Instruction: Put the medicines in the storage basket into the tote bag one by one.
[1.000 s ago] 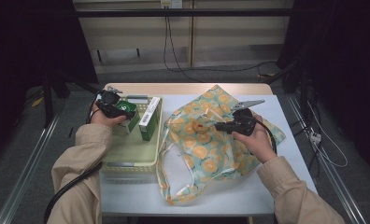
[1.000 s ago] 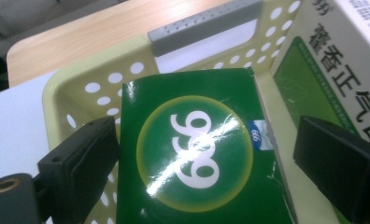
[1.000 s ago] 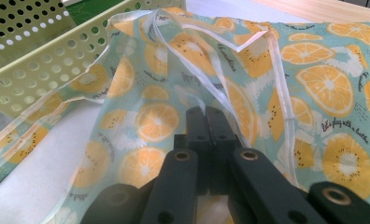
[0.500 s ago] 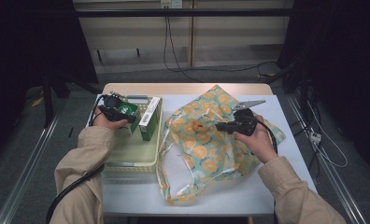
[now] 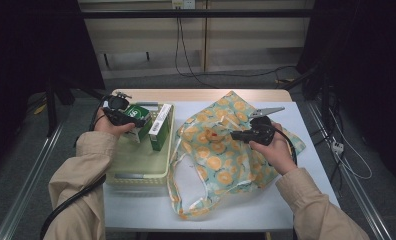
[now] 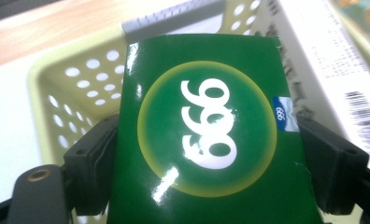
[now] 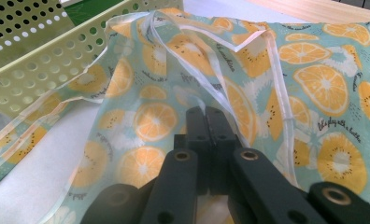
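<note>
Left gripper (image 6: 206, 154) grasping glossy green cardboard box (image 6: 206, 135), jaws just closing onto its sides; box held above far left end of pale yellow perforated plastic basket (image 5: 136, 165), beside white-and-green carton (image 5: 159, 126).

Right gripper (image 7: 210, 122) clenched on edge of orange-slice-print fabric tote bag (image 5: 221, 155), right of basket.

Step, as I judge: lifting box out. Next: carry right, into bag mouth; right gripper must hold it open.

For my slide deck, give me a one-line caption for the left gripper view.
Left gripper clamps a green box above the perforated yellow basket.
</note>
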Motion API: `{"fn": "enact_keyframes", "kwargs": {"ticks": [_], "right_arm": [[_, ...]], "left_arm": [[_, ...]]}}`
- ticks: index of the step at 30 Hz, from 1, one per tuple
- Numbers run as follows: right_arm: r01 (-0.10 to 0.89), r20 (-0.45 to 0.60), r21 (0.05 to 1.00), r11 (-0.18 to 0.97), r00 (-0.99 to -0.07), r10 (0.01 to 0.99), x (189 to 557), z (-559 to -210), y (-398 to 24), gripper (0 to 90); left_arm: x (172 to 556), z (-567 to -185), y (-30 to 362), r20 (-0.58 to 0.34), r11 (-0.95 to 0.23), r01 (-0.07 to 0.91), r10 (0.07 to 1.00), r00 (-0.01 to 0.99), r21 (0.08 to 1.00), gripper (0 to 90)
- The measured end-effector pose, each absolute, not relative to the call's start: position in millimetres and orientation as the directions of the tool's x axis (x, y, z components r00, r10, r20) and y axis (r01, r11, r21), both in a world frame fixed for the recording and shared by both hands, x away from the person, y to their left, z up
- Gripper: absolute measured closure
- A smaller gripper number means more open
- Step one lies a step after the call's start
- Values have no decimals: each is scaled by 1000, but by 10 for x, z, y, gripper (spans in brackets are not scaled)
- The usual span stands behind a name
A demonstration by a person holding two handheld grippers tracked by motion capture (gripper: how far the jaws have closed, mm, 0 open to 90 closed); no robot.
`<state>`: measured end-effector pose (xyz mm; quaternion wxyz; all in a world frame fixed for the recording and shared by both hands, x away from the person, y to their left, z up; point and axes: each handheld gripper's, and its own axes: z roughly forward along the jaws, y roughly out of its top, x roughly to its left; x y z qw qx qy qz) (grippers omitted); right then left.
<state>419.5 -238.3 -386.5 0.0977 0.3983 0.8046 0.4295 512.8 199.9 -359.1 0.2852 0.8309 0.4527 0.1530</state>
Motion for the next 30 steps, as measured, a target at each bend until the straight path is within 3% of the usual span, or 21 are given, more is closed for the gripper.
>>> {"fn": "enact_keyframes", "kwargs": {"ticks": [15, 30], "right_arm": [[564, 191, 771, 296, -648, 737, 4197, -3850, -2419, 900], [567, 191, 769, 296, -645, 739, 4204, -3857, -2405, 900]], "left_arm": [[4918, -2979, 1983, 6, -459, 617, 805, 593, 639, 180], [4596, -2736, 1250, -52, -522, 490, 645, 762, 698, 180]]}}
